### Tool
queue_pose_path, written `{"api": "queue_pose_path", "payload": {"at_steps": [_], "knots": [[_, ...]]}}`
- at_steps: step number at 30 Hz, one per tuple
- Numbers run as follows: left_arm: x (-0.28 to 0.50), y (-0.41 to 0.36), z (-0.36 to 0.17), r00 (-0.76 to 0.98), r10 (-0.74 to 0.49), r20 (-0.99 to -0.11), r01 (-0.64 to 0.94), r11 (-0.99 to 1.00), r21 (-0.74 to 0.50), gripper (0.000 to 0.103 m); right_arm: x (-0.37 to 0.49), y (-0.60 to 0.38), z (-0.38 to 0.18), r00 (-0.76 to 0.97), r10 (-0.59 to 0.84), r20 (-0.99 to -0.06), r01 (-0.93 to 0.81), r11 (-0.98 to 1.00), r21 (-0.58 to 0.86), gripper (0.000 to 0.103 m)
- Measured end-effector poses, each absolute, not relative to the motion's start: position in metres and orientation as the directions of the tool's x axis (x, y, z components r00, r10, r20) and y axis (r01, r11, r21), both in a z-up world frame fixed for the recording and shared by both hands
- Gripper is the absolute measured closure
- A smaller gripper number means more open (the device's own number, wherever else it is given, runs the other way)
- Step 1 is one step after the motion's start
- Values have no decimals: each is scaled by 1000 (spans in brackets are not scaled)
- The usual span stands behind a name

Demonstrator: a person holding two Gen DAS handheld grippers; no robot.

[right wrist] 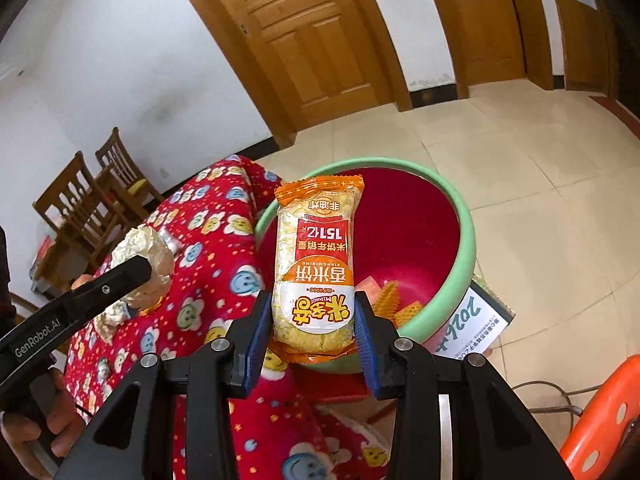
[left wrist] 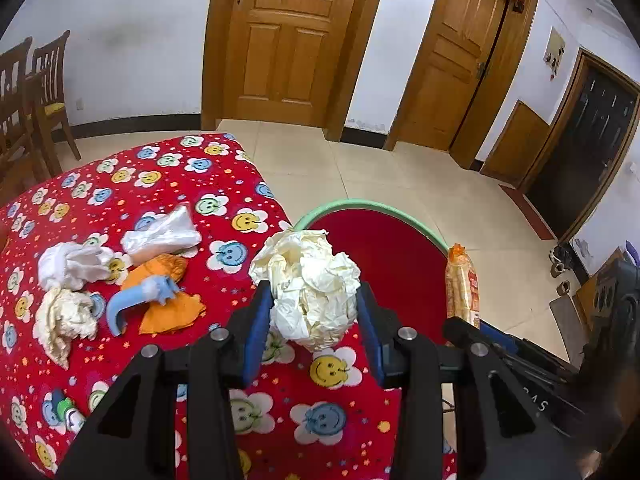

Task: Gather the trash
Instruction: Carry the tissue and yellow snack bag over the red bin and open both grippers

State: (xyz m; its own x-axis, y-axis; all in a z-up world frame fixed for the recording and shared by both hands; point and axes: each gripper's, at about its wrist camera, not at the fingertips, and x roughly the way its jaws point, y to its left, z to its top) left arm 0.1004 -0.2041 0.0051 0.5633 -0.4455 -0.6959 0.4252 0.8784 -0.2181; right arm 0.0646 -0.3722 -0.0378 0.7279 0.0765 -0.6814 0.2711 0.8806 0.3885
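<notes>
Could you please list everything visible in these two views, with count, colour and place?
crumpled paper ball: one, cream, held in the left gripper above the table edge
snack packet: one, orange and yellow, held in the right gripper over the bin
bin: one, green rim, red inside, on the floor beside the table, scraps at the bottom
tablecloth: one, red with smiley flowers, covering the table
white plastic scraps: two, on the cloth
orange wrappers: two, on the cloth
blue hook: one, on the orange wrappers
cream tissue: one, left part of the cloth
chairs: two, brown wood, by the wall
doors: several, brown wood
left gripper: black, blue pads
right gripper: black, blue pads
</notes>
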Motion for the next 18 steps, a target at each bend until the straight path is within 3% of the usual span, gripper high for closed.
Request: {"api": "queue_pose_path", "payload": {"at_steps": [18], "knots": [[114, -239, -9, 531, -452, -716, 464, 863, -201, 62, 62, -396, -37, 740, 41, -671, 312, 863, 397, 55]]}}
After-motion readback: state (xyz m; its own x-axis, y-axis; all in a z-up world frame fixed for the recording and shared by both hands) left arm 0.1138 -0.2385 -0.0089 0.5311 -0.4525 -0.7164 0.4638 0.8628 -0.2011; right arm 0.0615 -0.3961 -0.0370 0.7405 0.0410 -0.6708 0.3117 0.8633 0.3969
